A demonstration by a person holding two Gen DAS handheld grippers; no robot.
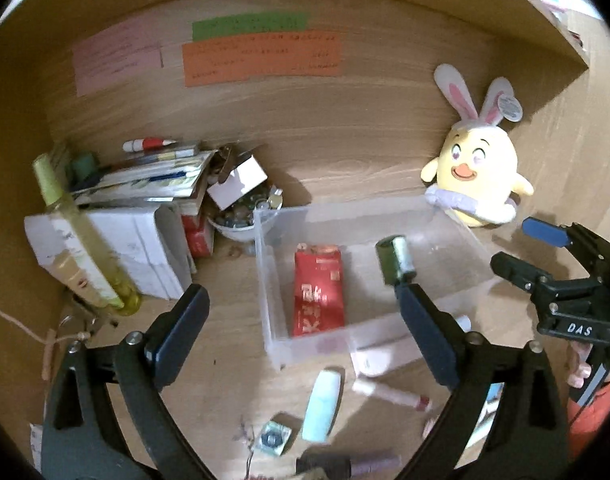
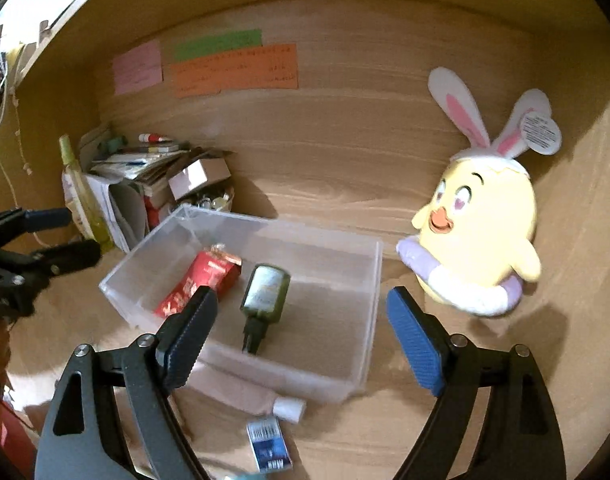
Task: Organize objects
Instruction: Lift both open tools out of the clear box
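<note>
A clear plastic bin (image 1: 265, 272) (image 2: 369, 320) sits on the wooden desk. A red packet (image 1: 319, 290) (image 2: 201, 280) lies inside it. A dark green bottle (image 2: 263, 300) is in the bin, blurred; in the left wrist view the bottle (image 1: 395, 260) shows just past my left finger's tip. My left gripper (image 1: 305, 320) is open and empty over the bin's near edge. My right gripper (image 2: 301, 320) is open and empty above the bin. It shows at the right of the left wrist view (image 1: 521, 246).
A yellow chick plush with rabbit ears (image 1: 477, 172) (image 2: 481, 232) stands right of the bin. Boxes, books and a tall green bottle (image 1: 81, 240) pile at the left. Small items lie in front: a pale blue tube (image 1: 323, 404), a pink tube (image 1: 393, 394), a white tube (image 2: 265, 400), a blue packet (image 2: 269, 444).
</note>
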